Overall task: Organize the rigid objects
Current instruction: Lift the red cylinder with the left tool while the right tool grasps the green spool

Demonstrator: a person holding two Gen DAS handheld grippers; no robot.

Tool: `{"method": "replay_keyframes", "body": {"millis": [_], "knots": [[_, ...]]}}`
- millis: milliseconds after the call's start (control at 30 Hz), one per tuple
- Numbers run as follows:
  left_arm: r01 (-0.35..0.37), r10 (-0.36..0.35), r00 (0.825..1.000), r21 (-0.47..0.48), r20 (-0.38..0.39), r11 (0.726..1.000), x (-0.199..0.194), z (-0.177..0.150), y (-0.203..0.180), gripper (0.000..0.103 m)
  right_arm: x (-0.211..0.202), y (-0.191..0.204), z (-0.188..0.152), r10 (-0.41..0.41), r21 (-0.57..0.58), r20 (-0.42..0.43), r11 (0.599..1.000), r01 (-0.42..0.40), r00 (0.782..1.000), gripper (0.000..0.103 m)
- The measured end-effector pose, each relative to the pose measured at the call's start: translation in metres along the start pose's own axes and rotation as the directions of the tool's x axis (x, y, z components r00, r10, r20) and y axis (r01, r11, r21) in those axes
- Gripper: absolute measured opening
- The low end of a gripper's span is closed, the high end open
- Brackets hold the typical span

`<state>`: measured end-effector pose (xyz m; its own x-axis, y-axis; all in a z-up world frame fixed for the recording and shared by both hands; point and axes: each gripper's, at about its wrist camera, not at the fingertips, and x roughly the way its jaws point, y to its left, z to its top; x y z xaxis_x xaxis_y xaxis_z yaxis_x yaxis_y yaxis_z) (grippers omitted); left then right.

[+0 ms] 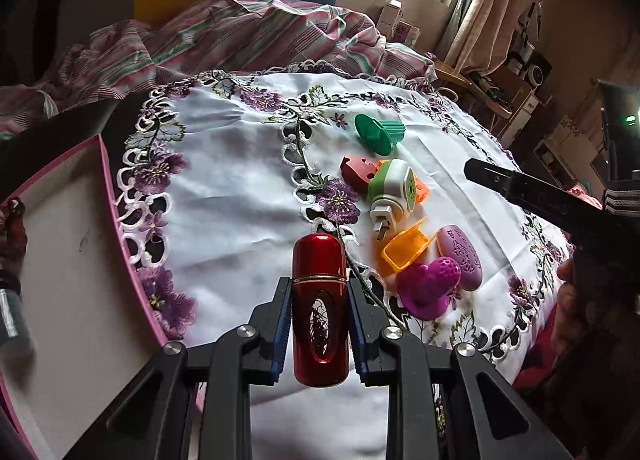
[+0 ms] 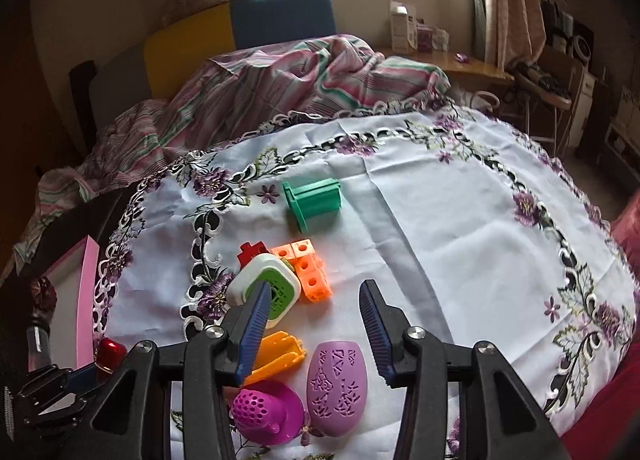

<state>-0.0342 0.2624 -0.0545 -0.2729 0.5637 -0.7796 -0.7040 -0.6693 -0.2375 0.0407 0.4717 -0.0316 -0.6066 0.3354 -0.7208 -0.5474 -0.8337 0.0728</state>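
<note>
My left gripper (image 1: 318, 300) is shut on a red metallic capsule-shaped bottle (image 1: 319, 300), held above the embroidered white cloth (image 1: 224, 196); its tip also shows in the right wrist view (image 2: 112, 352). A pink-rimmed box (image 1: 72, 260) lies to the left. My right gripper (image 2: 316, 300) is open and empty above a cluster: a green-and-white plug-in device (image 2: 266, 290), orange cube block (image 2: 310, 272), orange clip (image 2: 280, 356), lilac patterned oval (image 2: 338, 380), magenta perforated piece (image 2: 266, 408), red block (image 2: 252, 252) and green spool (image 2: 314, 202).
A striped pink-green blanket (image 2: 280, 76) is bunched behind the cloth, with yellow and blue cushions (image 2: 280, 16) beyond. A wooden desk (image 2: 448, 64) with boxes stands under the window. Dark bottles lie in the box's left side (image 1: 12, 244).
</note>
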Motion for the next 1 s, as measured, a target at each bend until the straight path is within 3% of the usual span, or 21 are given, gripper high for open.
{"method": "replay_keyframes", "body": {"millis": [200, 433, 633, 867, 933, 1000], "knots": [[-0.007, 0.007, 0.999, 0.005, 0.046, 1.0, -0.027, -0.006, 0.005, 0.026, -0.003, 0.03, -0.005, -0.019, -0.138, 0.029, 0.99, 0.023, 0.999, 0.046], [-0.01, 0.011, 0.997, -0.009, 0.079, 1.0, -0.046, -0.013, 0.014, 0.026, 0.003, 0.03, -0.004, -0.015, -0.139, -0.008, 0.99, 0.014, 1.0, 0.046], [-0.005, 0.009, 0.994, -0.034, 0.105, 0.999, -0.065, -0.019, 0.026, 0.026, 0.019, -0.008, 0.028, 0.147, 0.095, -0.054, 0.985, -0.142, 0.988, 0.051], [-0.019, 0.028, 0.993, -0.078, 0.111, 0.997, -0.077, -0.026, 0.045, 0.026, 0.069, -0.036, 0.073, 0.19, 0.276, -0.085, 0.948, -0.16, 0.978, 0.067], [-0.018, 0.029, 0.994, -0.097, 0.107, 0.995, -0.078, -0.028, 0.052, 0.026, 0.087, -0.039, 0.079, 0.219, 0.339, -0.11, 0.925, -0.171, 0.969, 0.068], [-0.016, 0.028, 0.994, -0.114, 0.101, 0.993, -0.079, -0.03, 0.056, 0.026, 0.102, -0.036, 0.086, 0.166, 0.331, -0.129, 0.937, -0.116, 0.978, 0.068]]}}
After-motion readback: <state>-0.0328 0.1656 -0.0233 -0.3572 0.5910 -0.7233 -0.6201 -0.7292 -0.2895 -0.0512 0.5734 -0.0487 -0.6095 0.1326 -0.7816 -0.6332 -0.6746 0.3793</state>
